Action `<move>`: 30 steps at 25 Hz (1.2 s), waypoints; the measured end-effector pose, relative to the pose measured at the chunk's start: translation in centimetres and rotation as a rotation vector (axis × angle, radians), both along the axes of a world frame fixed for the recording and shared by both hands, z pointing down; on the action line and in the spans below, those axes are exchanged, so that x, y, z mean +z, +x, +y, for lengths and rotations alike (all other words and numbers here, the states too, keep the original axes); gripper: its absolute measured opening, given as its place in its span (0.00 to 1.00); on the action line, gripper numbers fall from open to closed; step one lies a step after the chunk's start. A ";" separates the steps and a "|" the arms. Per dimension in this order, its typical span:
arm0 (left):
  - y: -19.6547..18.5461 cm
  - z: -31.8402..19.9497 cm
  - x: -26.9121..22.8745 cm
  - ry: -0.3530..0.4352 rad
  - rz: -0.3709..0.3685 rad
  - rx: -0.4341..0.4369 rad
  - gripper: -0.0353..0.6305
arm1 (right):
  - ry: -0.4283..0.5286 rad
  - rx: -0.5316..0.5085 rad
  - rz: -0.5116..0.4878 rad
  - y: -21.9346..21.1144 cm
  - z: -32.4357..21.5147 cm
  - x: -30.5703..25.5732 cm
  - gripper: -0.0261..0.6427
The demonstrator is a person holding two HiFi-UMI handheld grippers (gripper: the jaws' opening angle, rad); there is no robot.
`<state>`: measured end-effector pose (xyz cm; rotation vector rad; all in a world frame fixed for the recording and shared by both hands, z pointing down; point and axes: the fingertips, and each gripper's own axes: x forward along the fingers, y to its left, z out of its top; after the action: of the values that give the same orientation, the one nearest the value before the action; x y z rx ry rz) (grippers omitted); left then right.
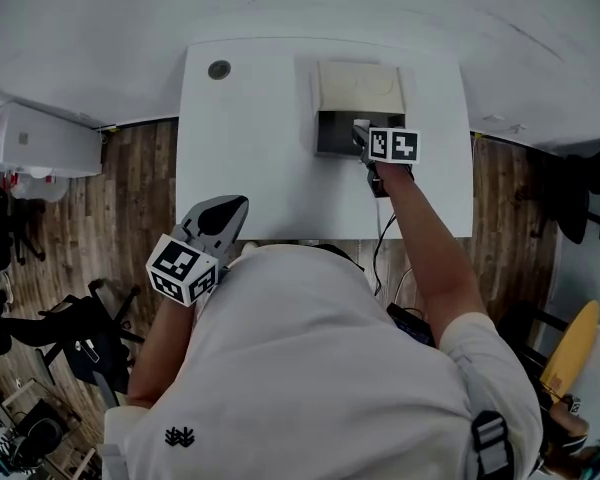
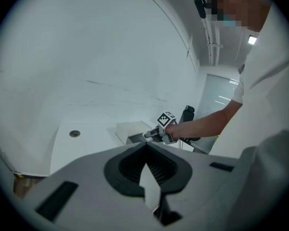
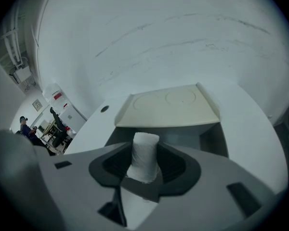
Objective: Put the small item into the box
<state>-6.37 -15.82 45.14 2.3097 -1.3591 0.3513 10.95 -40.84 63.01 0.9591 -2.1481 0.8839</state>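
Holding the small white paper-like roll (image 3: pixel 144 153) upright between its clamped jaws, the right gripper (image 3: pixel 145 179) hangs over the open grey box with a beige lid (image 3: pixel 214 138) at the white table's (image 1: pixel 245 158) far edge. Best to lower it inside the walls before releasing. The left gripper (image 2: pixel 147 174), jaws together and empty, hovers at the near edge.

The right claw (image 1: pixel 361 134) (arm stretched far out) squeezes a white roll (image 3: pixel 144 157); the left claw (image 1: pixel 237 205), lower left, is pressed closed.

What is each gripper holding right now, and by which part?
The right gripper grips a small white roll by its lower half, at the open box. The left gripper holds nothing.
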 end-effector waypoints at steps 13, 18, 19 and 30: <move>-0.2 -0.1 0.1 -0.024 -0.006 -0.022 0.06 | -0.140 -0.019 0.120 -0.6 -0.1 3.1 0.29; -0.5 -0.3 0.0 -0.024 -0.006 -0.022 0.06 | -0.214 -0.032 0.154 -0.7 0.2 4.4 0.30; -0.6 -0.3 0.0 -0.024 -0.005 -0.024 0.06 | -0.223 -0.034 0.159 -0.7 0.2 4.5 0.30; -1.3 -0.2 0.0 -0.019 0.006 -0.035 0.06 | -0.298 -0.038 0.189 -0.7 0.4 5.3 0.31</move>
<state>-7.64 -15.98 45.09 2.2665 -1.3861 0.3448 10.28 -40.44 68.35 0.8135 -1.8087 1.0174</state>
